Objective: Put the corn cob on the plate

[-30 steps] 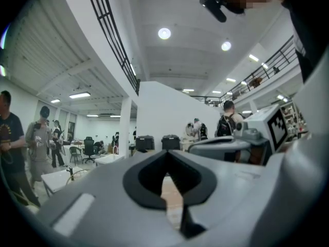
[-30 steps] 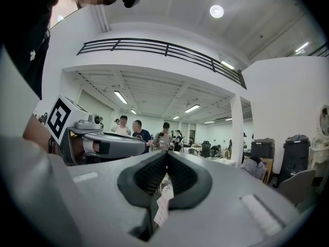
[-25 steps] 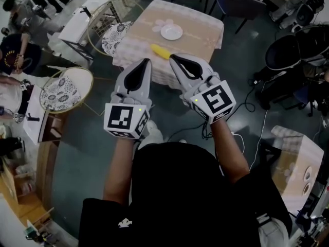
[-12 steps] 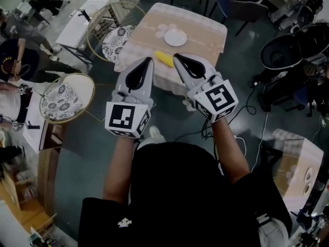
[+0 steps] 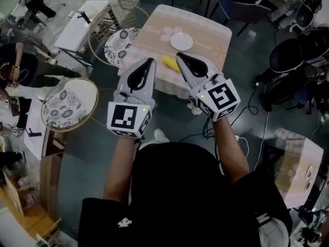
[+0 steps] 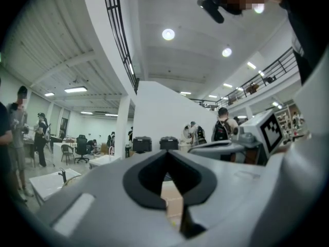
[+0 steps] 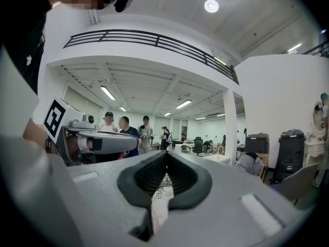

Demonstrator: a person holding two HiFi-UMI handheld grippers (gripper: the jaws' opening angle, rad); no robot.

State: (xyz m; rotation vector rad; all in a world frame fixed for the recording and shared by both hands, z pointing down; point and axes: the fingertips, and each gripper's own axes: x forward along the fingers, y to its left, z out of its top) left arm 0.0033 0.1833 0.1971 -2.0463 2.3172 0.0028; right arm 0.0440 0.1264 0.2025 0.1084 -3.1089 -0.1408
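In the head view a yellow corn cob (image 5: pixel 168 62) lies near the front edge of a small table with a beige cloth (image 5: pixel 205 35). Behind it, further back on the cloth, a white plate (image 5: pixel 181 41) stands with nothing on it. My left gripper (image 5: pixel 149 62) and right gripper (image 5: pixel 180 56) are held side by side, level, short of the table, tips either side of the cob as seen from above. Both are shut with nothing between their jaws. The left gripper view (image 6: pixel 165 154) and right gripper view (image 7: pixel 166 155) show closed tips and the room beyond.
Two round wire-framed chairs with patterned cushions stand to the left, one (image 5: pixel 121 42) beside the table, one (image 5: pixel 68 105) nearer. A white table (image 5: pixel 82 22) is at far left, dark chairs (image 5: pixel 300 48) and cables (image 5: pixel 254 104) at right. People stand in the distance.
Both grippers have moved forward towards the table together; the table, cob and plate now sit closer to their tips. The jaws stayed shut.
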